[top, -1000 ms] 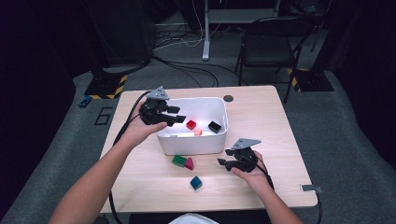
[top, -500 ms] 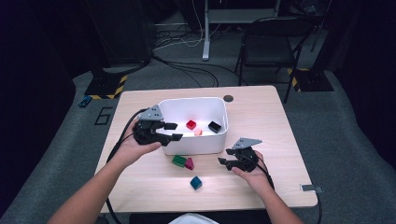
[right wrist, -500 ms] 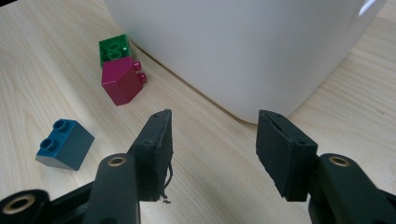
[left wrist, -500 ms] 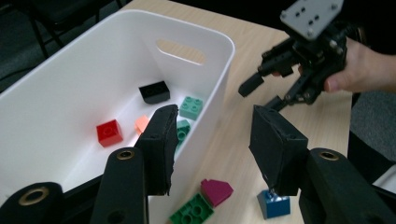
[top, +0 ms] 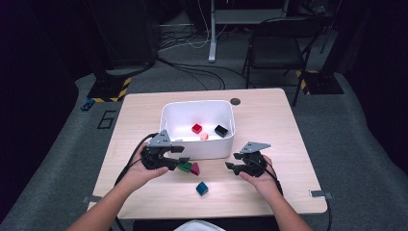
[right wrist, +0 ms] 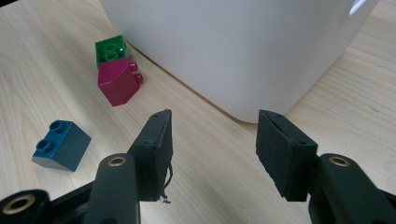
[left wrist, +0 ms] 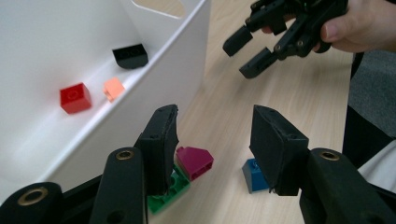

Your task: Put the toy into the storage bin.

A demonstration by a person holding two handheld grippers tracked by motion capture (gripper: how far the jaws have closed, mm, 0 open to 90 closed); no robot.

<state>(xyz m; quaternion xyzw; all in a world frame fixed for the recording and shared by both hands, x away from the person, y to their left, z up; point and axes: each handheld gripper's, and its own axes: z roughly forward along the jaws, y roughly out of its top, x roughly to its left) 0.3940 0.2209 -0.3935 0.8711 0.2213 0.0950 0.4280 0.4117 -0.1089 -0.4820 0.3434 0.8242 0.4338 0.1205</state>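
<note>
Green brick (top: 184,167) and magenta brick (top: 195,168) — just beyond empty, parted left gripper (top: 177,162).

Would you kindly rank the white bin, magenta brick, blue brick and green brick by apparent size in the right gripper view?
1. White bin, by far the largest.
2. Magenta brick and blue brick, too alike to rank.
3. Green brick, smallest, though farther off and partly hidden by the magenta one.

A dim lab or studio: floor cables (top: 192,72), hazard-taped stand base (top: 109,89), grey carpet (top: 356,144).
</note>
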